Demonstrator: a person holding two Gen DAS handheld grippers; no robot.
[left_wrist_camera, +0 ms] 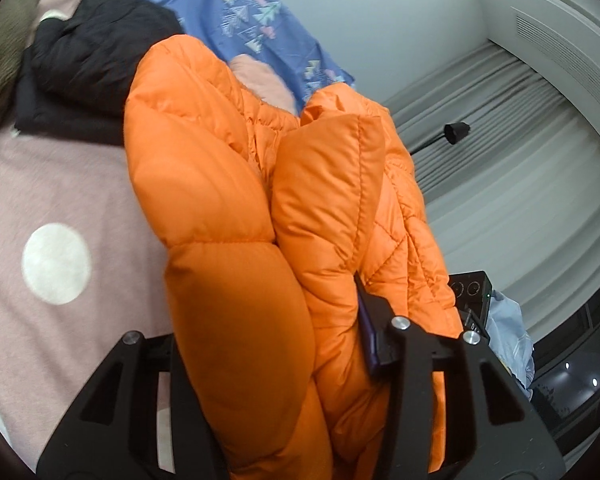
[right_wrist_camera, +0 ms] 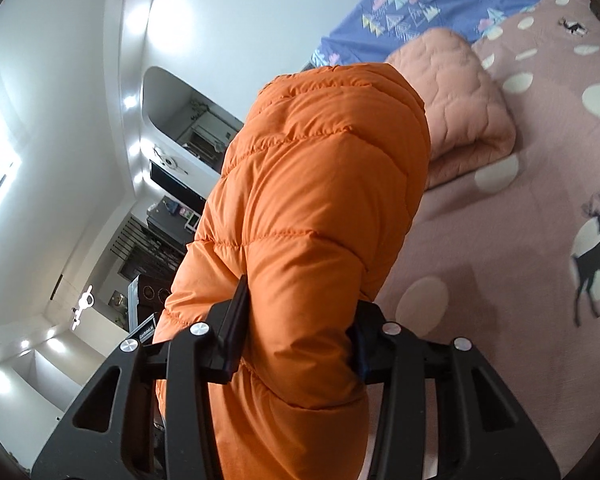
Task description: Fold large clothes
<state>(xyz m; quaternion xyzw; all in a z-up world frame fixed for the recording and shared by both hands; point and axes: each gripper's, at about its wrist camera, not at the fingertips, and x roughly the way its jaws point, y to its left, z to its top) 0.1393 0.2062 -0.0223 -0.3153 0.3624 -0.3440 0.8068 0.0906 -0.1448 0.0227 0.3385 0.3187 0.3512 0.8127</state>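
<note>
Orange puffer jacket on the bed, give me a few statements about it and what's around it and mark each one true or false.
1. Both grippers are clamped on the orange puffer jacket. True: the left gripper and the right gripper each have padded fabric bunched between the jaws.
2. The bedspread under the jacket is plain white. False: it is pink with white dots and a black deer print.
3. A black garment lies on the bed beyond the jacket. True.
4. The folded peach quilt is held by the right gripper. False: it rests on the bed, untouched.
5. A blue patterned sheet lies at the far side of the bed. True.
</note>
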